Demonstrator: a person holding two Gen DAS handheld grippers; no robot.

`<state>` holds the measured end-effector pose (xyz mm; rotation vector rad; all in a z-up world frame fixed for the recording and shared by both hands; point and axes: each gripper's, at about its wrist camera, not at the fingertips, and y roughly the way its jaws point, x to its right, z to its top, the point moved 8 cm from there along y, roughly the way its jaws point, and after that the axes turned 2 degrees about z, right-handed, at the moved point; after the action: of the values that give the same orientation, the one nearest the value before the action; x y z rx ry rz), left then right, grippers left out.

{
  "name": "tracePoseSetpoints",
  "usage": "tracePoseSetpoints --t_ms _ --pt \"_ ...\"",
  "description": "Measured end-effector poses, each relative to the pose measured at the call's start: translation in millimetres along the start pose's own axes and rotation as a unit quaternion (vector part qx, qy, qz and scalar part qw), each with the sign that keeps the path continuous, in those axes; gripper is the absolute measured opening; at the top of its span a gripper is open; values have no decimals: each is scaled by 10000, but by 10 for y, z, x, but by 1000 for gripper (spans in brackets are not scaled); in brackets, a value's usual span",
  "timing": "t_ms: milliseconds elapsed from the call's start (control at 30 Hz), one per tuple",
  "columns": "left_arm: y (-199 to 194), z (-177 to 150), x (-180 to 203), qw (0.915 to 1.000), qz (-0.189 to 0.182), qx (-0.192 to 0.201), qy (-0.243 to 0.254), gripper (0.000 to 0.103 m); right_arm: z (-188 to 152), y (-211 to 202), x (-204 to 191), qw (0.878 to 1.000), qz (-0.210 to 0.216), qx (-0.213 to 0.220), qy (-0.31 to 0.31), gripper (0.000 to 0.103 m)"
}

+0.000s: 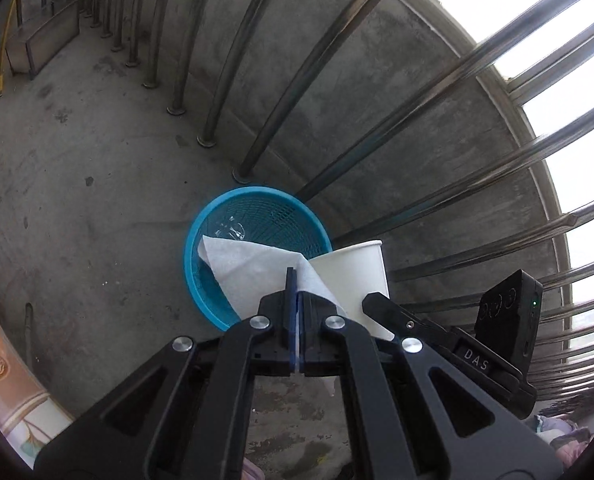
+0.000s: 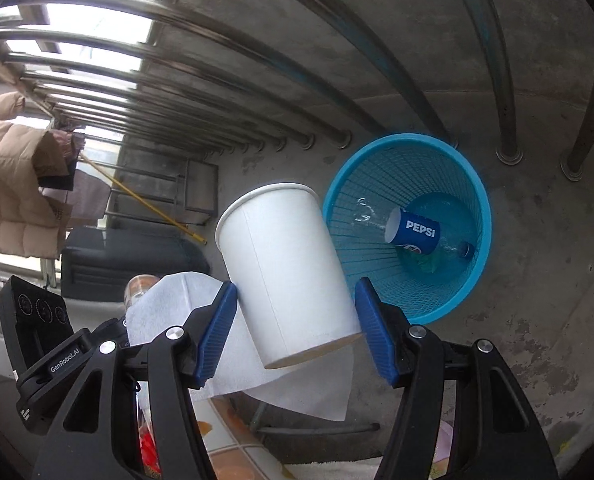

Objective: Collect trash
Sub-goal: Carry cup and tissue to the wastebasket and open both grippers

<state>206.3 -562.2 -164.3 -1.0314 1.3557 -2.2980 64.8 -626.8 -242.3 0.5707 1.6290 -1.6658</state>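
Note:
A blue mesh bin point(image 1: 257, 216) point(image 2: 469, 184) stands on the concrete floor by the railing. Inside it lie a Pepsi bottle point(image 2: 415, 234) and clear plastic. My left gripper point(image 1: 295, 280) is shut on a white paper napkin point(image 1: 253, 268) point(image 2: 169, 308), which hangs over the bin's near rim. My right gripper point(image 2: 295, 304) is shut on a white paper cup point(image 2: 285, 268) point(image 1: 357, 276), tilted, just left of the bin in the right wrist view. The two grippers are close together beside the bin.
Steel railing bars point(image 1: 329, 40) and a concrete parapet point(image 1: 417, 100) rise right behind the bin. A metal stand point(image 1: 45, 40) and a yellow stick point(image 2: 141, 196) are further along the floor. A tan padded jacket point(image 2: 13, 176) hangs at the left. A patterned tile edge point(image 1: 1, 364) lies below me.

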Motion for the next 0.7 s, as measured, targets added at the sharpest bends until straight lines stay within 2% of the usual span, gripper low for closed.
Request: tracePoseSetpoints --t_ms 100,133,200,233,267,467,700 --pt "313 66 -10 9997 33 -224 17 0 163 224 243 9997 -184 44 181 61" --pt "420 68 0 9994 48 -330 61 3 198 295 331 9995 -230 43 232 69" --pt "575 56 -20 9984 196 -513 138 23 278 410 500 9987 -383 41 330 77" --pt "609 50 -29 9983 218 -525 110 35 306 446 576 9981 -482 53 372 77" --pt "619 51 -32 9986 200 -491 75 38 325 475 647 9976 -557 62 414 77" --pt "442 54 10 9995 77 -290 121 41 314 377 774 9968 -641 242 402 78" --pt "-261 15 230 9983 18 406 423 43 244 -6 360 9956 -679 597 -252 79"
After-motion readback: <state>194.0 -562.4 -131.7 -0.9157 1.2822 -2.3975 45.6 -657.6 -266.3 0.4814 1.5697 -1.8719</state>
